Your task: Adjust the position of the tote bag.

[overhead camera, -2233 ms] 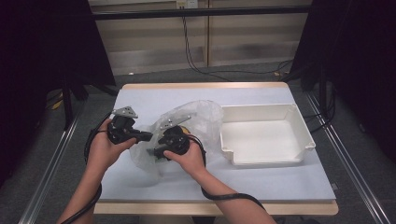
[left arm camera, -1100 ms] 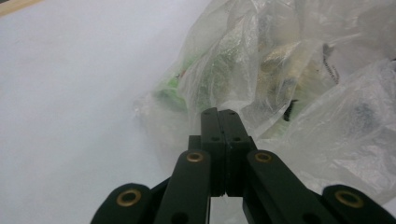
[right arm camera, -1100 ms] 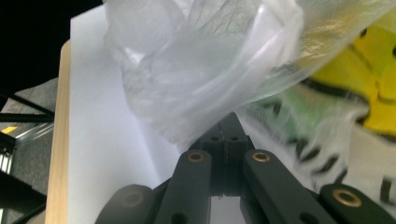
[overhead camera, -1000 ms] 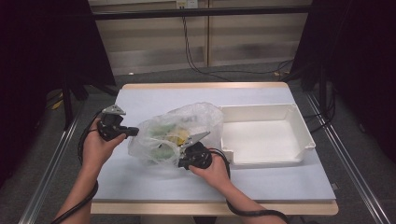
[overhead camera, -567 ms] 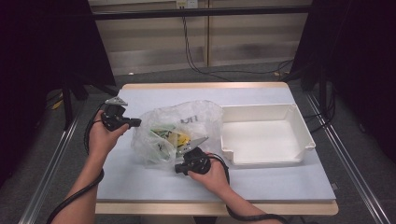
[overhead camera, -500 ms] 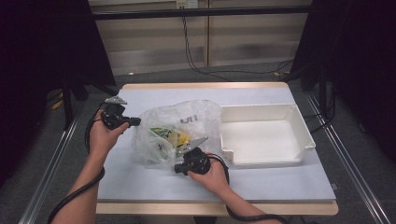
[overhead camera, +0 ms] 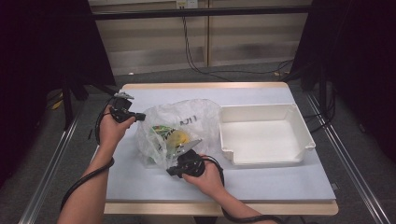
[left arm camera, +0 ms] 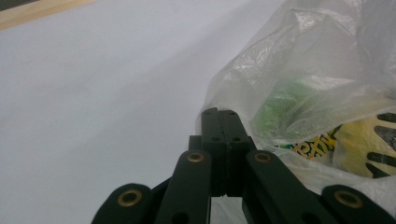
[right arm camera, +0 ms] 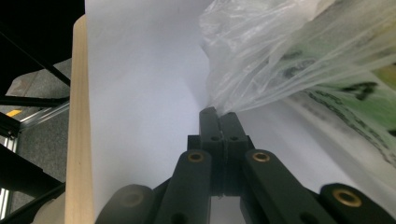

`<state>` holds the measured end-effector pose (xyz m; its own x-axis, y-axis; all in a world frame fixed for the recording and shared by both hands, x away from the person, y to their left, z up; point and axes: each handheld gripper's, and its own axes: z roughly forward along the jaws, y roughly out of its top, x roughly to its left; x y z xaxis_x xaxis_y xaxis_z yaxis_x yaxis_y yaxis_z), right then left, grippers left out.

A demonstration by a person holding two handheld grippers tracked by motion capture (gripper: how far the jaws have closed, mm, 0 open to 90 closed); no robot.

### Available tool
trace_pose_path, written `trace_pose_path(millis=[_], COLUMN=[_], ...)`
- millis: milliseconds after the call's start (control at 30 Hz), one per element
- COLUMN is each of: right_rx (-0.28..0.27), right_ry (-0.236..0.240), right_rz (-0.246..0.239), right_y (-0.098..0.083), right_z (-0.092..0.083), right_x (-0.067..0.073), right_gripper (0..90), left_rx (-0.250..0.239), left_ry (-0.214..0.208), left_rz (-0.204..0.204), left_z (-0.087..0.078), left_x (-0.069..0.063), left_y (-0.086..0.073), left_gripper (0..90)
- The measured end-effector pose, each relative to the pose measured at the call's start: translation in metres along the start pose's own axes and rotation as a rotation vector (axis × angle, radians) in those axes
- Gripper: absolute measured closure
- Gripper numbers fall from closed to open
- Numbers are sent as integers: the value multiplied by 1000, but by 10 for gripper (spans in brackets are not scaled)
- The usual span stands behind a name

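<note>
A clear plastic bag (overhead camera: 187, 122) lies on the pale table (overhead camera: 261, 179), left of centre, with green and yellow packets (overhead camera: 169, 136) inside. My left gripper (overhead camera: 140, 117) is at the bag's far left edge. Its jaws are shut, and the film (left arm camera: 261, 74) bunches right at their tips (left arm camera: 219, 113). My right gripper (overhead camera: 169, 171) is at the bag's near edge and points left. It is shut on a pinch of the film (right arm camera: 243, 70), which fans out from its tips (right arm camera: 217, 112). The bag's mouth is stretched between the two grippers.
A white rectangular tub (overhead camera: 264, 135) with nothing in it stands just right of the bag. The table's wooden front edge (right arm camera: 77, 130) runs close beside my right gripper. Cables (overhead camera: 95, 175) trail from both hands. Dark stands flank the table.
The two grippers, close together at the bag's left side earlier, have drawn apart. The left went toward the far left, the right toward the near edge, and the bag has spread between them.
</note>
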<state>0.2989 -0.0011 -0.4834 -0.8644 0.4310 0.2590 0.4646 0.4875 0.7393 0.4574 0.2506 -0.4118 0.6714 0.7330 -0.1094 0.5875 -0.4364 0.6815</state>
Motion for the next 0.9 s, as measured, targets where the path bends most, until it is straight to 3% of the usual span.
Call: trace_pose_path(millis=[100,133,167,400,500,633,733,900], right_rx=[11,22,32,16,17,-6,-10,-48], right_ry=[10,21,30,11,-16,-55,-95,-122], right_rz=[-13,-20,-20,-13,-21,-10,-29,0], right_y=[2,3,2,0,2,4,5,8], right_z=[5,7,9,9,4,-6,-15,-33], right_x=[5,6,7,5,3,-2,-8,-14], right_gripper=[900,900,900,900,900,880,845,827], left_rx=[-2,10,-4,2,5,3,3,-4], left_ry=[18,42,35,-4,-9,-10,-17,-10], left_rz=[8,23,5,18,39,37,35,33], left_z=[3,3,4,7,5,3,2,0], left_x=[-1,0,0,-1,-2,-4,-4,-4], left_y=[2,3,3,2,2,1,0,-2], left_gripper=[900,900,900,900,900,900,900,900])
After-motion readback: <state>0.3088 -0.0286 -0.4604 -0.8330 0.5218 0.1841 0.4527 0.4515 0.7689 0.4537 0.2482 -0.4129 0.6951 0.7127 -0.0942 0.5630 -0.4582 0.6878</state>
